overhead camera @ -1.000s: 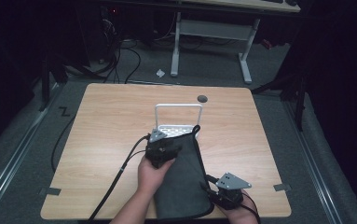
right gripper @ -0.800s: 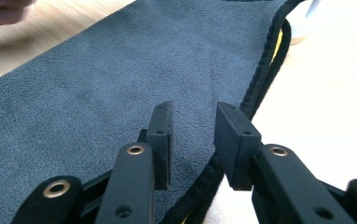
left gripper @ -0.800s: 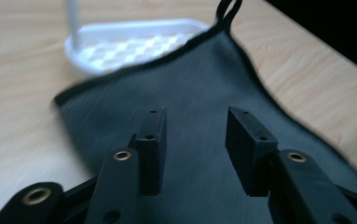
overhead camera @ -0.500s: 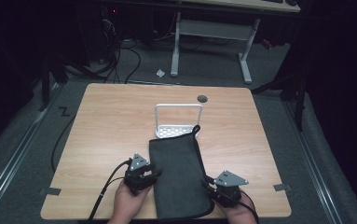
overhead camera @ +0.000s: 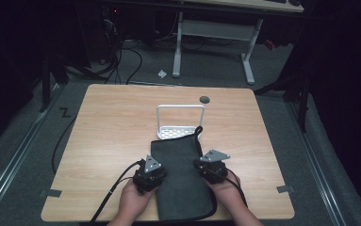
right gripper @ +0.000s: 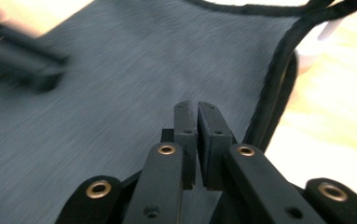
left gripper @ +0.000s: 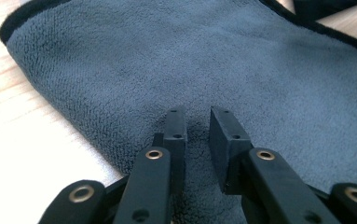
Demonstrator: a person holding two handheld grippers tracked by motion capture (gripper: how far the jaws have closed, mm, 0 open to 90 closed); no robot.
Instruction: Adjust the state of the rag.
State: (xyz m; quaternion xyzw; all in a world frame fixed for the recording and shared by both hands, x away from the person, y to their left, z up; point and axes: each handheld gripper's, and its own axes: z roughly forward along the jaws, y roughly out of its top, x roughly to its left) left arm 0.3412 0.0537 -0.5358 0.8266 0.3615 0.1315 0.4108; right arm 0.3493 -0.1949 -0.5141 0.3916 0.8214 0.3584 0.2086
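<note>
A dark grey towel (overhead camera: 180,165) with black trim lies flat, running from the white rack (overhead camera: 180,107) to the table's front edge. My left gripper (overhead camera: 158,173) sits at the towel's left side. Its jaws (left gripper: 197,114) have just been closing and stand a narrow gap apart, tips pressed into the towel's pile (left gripper: 167,60), with fabric between them. My right gripper (overhead camera: 201,165) is at the towel's right side. Its jaws (right gripper: 197,106) have just been closing and are almost together, just inside the trim of the towel (right gripper: 120,70). Whether fabric sits between them is hidden by blur.
The wooden table (overhead camera: 112,141) has a round grommet (overhead camera: 204,99) behind the rack. Bare wood lies on both sides of the towel. A desk frame and cables stand on the dark floor beyond the far edge. Cables trail from both grippers off the front edge.
My left hand came back from the towel's far end by the rack to its near left side. My right gripper moved forward and inward along the towel's right edge.
</note>
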